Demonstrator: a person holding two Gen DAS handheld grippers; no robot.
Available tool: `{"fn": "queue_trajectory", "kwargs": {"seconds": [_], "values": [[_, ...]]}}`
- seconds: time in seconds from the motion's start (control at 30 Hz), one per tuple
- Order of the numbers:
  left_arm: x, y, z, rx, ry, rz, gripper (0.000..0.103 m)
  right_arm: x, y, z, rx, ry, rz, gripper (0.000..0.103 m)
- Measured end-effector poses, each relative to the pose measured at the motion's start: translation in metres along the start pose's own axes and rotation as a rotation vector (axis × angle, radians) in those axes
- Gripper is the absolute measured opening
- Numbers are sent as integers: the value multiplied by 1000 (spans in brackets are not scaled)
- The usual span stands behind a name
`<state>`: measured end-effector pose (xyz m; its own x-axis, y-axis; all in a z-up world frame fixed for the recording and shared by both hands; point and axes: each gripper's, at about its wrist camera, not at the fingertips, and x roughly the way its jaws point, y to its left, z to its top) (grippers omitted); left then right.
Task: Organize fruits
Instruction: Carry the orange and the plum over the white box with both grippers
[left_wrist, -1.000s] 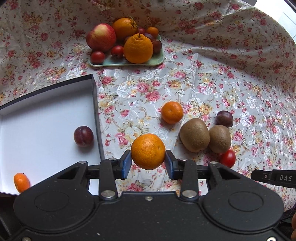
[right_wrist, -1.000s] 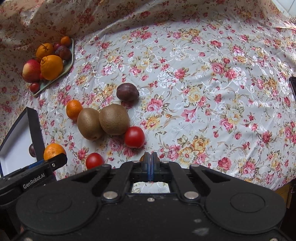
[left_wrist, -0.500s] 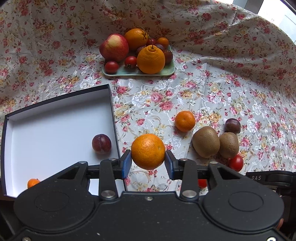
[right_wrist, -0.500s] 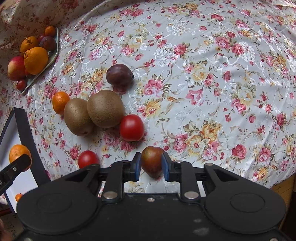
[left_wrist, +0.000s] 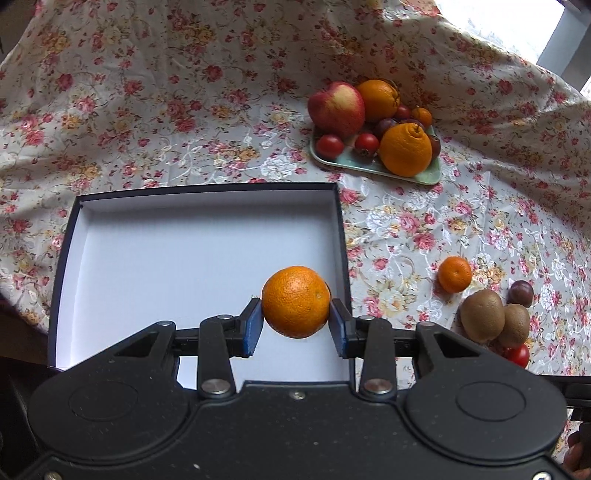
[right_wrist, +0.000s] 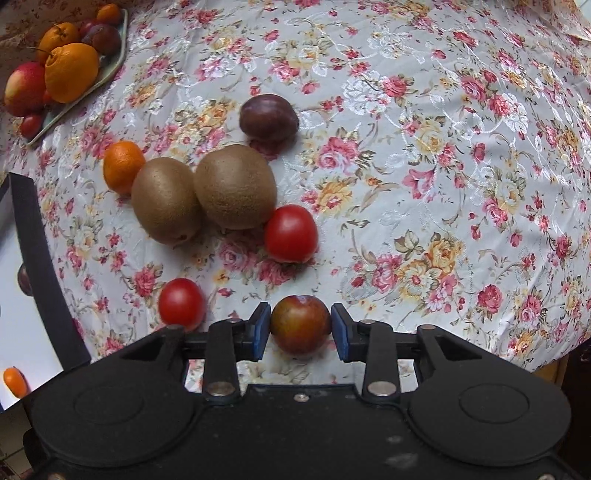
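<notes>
My left gripper (left_wrist: 295, 325) is shut on an orange (left_wrist: 295, 301) and holds it above the right part of the white-lined black box (left_wrist: 147, 251). My right gripper (right_wrist: 300, 330) has its blue pads on both sides of a reddish-brown plum (right_wrist: 300, 325) near the table's front edge; the jaws look closed on it. Loose on the cloth lie two kiwis (right_wrist: 166, 205) (right_wrist: 234, 186), two tomatoes (right_wrist: 291, 233) (right_wrist: 181, 303), a dark plum (right_wrist: 268, 118) and a small mandarin (right_wrist: 122, 166).
A green tray (left_wrist: 428, 176) at the back holds an apple, oranges, tomatoes and plums. The box's black wall (right_wrist: 44, 266) stands left of the right gripper; a plum and a small orange lie inside. The table edge drops off at front right.
My left gripper has carried the orange leftward from over the cloth to over the box. My right gripper opened from shut and now has the reddish plum between its pads.
</notes>
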<state>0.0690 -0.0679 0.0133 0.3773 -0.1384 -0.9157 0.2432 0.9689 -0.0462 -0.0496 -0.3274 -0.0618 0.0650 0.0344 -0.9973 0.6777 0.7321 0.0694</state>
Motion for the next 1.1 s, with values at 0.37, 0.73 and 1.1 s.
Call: {"fn": "queue_trajectory", "kwargs": {"seconds": [0.37,0.73,1.1], "values": [[-17,77,18,-84,-62,165,47,-62,114,-4,-217,-120,185,36],[14,151,1,-308,3,176,47,-73,202,-25,-399,-193,205,36],[22,160,-3,-311,-8,173,47,-60,242,-32,-475,-213,194,36]]}}
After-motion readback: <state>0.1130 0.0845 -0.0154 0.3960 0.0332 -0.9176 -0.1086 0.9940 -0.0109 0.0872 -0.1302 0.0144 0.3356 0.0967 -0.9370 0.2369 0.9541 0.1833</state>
